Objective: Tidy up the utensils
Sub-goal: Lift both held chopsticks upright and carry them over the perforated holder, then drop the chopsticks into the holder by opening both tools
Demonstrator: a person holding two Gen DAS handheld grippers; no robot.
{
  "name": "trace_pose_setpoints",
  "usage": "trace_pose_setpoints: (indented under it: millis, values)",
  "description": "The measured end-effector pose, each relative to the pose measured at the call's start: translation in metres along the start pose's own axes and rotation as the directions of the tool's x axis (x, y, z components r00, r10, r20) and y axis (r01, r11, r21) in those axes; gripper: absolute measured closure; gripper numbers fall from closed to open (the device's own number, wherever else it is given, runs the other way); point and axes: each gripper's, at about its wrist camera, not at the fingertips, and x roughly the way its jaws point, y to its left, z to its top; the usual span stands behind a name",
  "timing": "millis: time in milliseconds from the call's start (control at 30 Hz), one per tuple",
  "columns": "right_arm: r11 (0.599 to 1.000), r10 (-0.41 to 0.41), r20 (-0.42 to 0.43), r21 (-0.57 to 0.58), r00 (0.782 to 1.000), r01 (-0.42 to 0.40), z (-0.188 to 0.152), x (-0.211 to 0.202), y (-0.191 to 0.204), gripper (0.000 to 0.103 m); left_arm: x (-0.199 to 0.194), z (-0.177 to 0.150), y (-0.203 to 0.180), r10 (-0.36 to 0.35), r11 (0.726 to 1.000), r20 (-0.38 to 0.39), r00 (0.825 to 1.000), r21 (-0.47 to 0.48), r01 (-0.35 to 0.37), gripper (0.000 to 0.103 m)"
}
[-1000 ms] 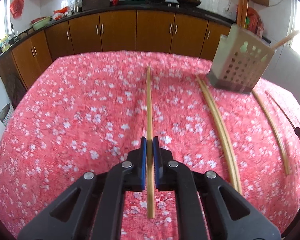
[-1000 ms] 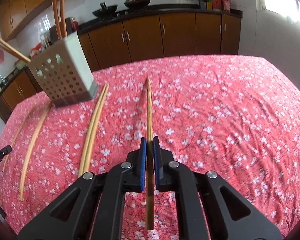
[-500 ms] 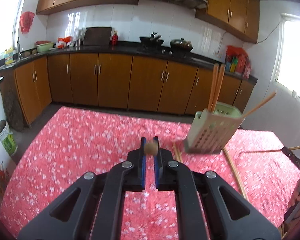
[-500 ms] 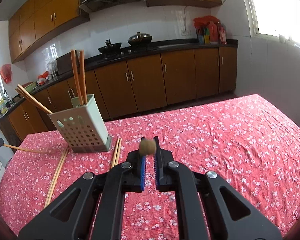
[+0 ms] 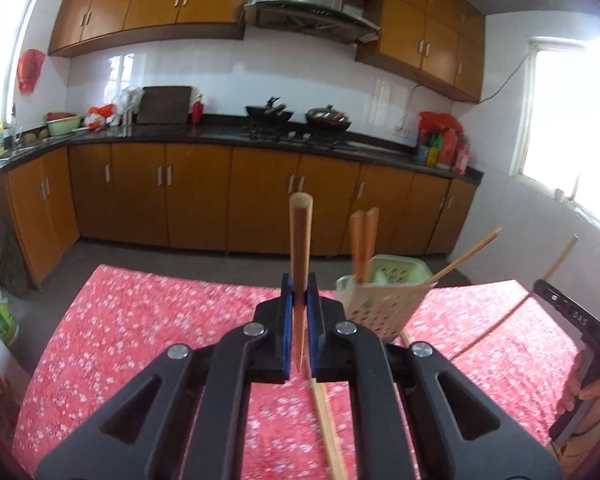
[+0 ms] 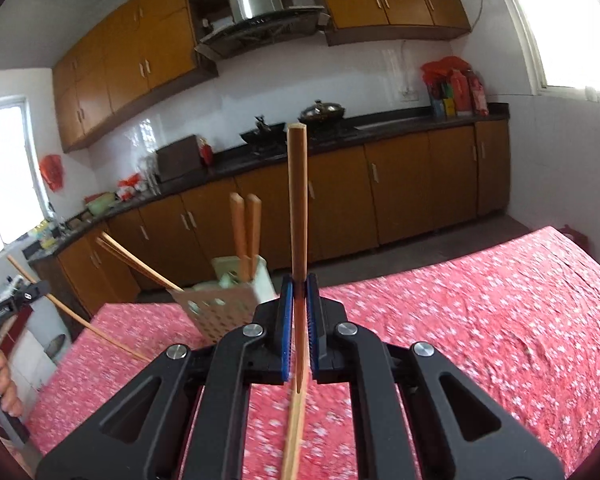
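My left gripper (image 5: 299,296) is shut on a wooden chopstick (image 5: 300,240) held upright, thick end up, above the red flowered tablecloth (image 5: 140,320). My right gripper (image 6: 299,300) is shut on another wooden chopstick (image 6: 297,208), also upright. A pale green perforated utensil holder (image 5: 380,300) stands just right of the left gripper and holds several chopsticks; in the right wrist view the holder (image 6: 224,304) is just left of the gripper. A pair of chopsticks (image 5: 328,424) lies on the cloth below the left gripper; in the right wrist view the pair (image 6: 294,436) lies below the right gripper.
The other gripper and the hand holding it show at the right edge of the left wrist view (image 5: 580,344) and at the left edge of the right wrist view (image 6: 0,320). Brown kitchen cabinets (image 5: 196,196) and a black counter stand beyond the table's far edge.
Both grippers have lifted their chopsticks off the cloth and tipped them from flat to upright. Both views have swung up from the table to the kitchen wall.
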Motion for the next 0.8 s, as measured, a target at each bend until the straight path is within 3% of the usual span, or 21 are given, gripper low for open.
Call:
trace_pose_setpoints:
  millis: [200,400,633,800]
  values:
    - [0.993,0.117,0.13,-0.009,0.985,-0.116,0.043,-0.017,0.031,0.096,-0.01,0.032,-0.031,-0.081,0.997,0.085,0.993,0.013,0.08,0.096]
    - [0.994,0.105,0.234,-0.047,0.967,-0.097,0.065,-0.006,0.049,0.096,-0.002,0.063,-0.058,-0.102,0.995,0.174,0.979,-0.002,0.104,0.096]
    - [0.996,0.075,0.191,-0.065,0.979,-0.063,0.061,0.043,0.054,0.096,0.035,0.082,-0.067,-0.054,0.998,0.24,0.969,-0.03,0.063,0.096]
    - [0.996,0.066,0.143,-0.061,0.987,-0.058,0.051,0.064,0.052,0.096,0.066,0.077,-0.07,-0.045,0.998,0.245,0.968,-0.027,0.053,0.096]
